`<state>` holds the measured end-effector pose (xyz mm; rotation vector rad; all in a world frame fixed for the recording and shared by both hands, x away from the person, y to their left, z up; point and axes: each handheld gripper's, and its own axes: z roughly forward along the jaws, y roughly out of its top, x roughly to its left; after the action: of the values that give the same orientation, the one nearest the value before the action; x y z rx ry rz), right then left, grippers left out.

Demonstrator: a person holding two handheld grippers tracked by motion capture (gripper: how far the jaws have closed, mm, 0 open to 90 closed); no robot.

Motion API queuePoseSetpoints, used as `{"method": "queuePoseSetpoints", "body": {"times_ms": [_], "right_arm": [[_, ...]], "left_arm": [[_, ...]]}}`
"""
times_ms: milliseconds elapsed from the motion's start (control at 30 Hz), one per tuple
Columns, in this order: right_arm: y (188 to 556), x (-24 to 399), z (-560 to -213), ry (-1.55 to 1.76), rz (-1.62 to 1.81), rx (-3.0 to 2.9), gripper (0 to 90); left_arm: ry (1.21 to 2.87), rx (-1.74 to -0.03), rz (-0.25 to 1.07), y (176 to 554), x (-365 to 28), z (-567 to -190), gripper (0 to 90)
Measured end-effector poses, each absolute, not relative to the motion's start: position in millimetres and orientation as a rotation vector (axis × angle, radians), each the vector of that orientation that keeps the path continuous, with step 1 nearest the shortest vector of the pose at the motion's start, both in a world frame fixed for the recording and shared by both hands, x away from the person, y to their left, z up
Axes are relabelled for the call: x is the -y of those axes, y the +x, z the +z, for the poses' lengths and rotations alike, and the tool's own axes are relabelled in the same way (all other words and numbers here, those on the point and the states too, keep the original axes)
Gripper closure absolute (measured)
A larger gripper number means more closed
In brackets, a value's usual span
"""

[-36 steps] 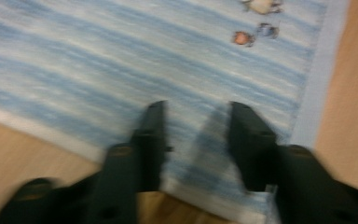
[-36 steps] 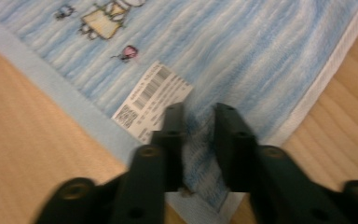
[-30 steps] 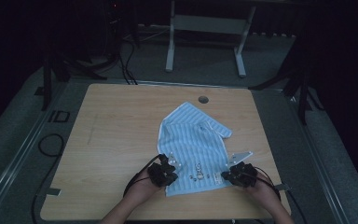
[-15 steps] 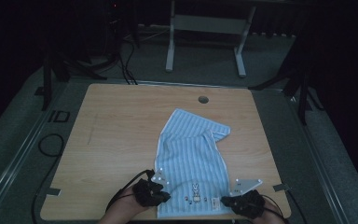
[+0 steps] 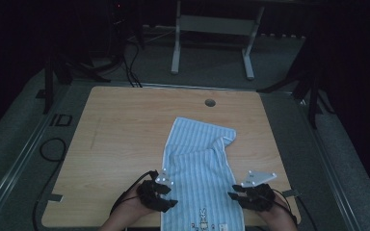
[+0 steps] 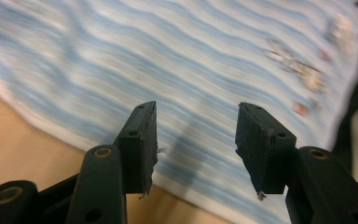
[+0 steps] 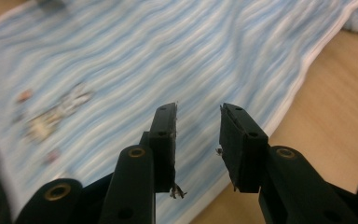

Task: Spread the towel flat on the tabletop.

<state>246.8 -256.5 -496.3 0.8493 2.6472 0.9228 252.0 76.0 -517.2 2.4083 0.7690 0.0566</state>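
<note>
Striped towel (image 5: 200, 168) is lying lengthwise down the wooden table (image 5: 125, 134), its near end overhanging the edge between left gripper (image 5: 166, 192) and right gripper (image 5: 236, 197); both jaws have just been opening, empty, flanking opposite long edges.

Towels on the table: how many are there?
1: a blue striped towel lies lengthwise on the wooden table, right of its middle, its near end at the table's front edge between the two tongs.
</note>
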Motion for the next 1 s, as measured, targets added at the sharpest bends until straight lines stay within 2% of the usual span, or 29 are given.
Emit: {"method": "queuePoseSetpoints", "body": {"times_ms": [100, 367, 1000], "right_arm": [[271, 249, -508, 0.899, 0.883, -2.634, 65.2], [297, 244, -535, 0.929, 0.763, -2.628, 63.7], [372, 249, -535, 1.074, 0.779, -2.593, 62.8]], "left_arm": [[2.426, -0.790, 0.068, 263, -72, -525, 48.6], [2.422, -0.814, 0.035, 275, -66, -536, 49.0], [2.384, -0.886, 0.081, 325, -55, -537, 45.2]]}}
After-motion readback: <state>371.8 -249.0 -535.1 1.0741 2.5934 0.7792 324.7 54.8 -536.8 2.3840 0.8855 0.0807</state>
